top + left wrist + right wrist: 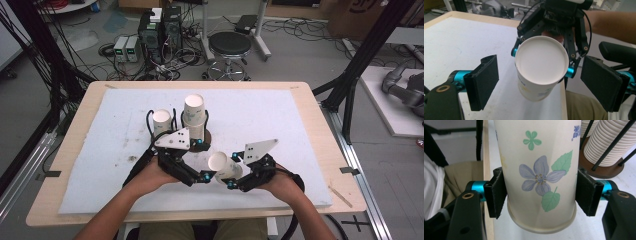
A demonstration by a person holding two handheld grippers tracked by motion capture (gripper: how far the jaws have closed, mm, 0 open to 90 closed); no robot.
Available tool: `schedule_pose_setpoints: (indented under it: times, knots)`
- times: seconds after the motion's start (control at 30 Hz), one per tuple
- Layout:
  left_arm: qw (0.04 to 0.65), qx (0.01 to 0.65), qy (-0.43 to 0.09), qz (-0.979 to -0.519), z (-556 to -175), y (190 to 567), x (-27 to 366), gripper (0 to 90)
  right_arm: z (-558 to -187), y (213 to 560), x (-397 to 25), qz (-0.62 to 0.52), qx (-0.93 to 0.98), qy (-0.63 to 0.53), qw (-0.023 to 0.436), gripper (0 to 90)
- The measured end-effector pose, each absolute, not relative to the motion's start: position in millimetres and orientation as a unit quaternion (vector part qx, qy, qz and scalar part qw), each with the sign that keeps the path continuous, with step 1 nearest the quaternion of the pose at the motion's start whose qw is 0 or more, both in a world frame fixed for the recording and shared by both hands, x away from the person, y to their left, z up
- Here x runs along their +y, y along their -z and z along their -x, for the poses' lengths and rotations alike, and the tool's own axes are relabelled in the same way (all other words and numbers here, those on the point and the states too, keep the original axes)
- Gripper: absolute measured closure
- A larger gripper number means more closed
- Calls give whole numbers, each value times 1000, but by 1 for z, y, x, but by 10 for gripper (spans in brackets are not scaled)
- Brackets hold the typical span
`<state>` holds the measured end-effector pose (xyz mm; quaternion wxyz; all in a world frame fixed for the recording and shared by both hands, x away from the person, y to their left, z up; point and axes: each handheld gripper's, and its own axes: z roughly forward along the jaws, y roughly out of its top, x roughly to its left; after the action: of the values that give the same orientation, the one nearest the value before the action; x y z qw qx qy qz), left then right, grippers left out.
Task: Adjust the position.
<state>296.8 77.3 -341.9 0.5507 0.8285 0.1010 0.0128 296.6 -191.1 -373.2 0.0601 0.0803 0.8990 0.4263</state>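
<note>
A white paper cup (223, 165) printed with flowers lies sideways above the mat, near the table's front. My right gripper (233, 170) is shut on its body, and in the right gripper view the pads (496, 192) press the cup (541, 157) from both sides. The cup's open mouth (541, 61) faces my left gripper (539, 82). That gripper is open, with one jaw on either side of the rim and neither touching it. In the high view my left gripper (202, 160) sits just left of the cup.
Two stacks of paper cups (194, 112) (161, 120) stand in a black-rod holder on a brown base (604, 170) just behind the grippers. A white mat (280, 120) covers the wooden table (310, 100). On the floor beyond the table are a stool (230, 45) and computer boxes (160, 30).
</note>
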Motion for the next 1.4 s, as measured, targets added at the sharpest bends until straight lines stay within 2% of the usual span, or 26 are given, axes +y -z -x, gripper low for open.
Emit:
schedule_pose_setpoints:
  times: [0.73,1.17,1.3,1.4]
  knots:
    - [499,85,-4,-863,-298,345,77,168,-300,350,-158,-24,949,-310,47,337]
    - [477,76,9,-876,-298,350,72,235,-300,347,-138,-9,968,-249,26,336]
    - [468,72,18,-880,-299,352,72,293,-301,347,-135,-7,971,-237,20,335]
    - [466,72,19,-882,-300,352,72,293,-301,348,-134,-6,972,-234,19,336]
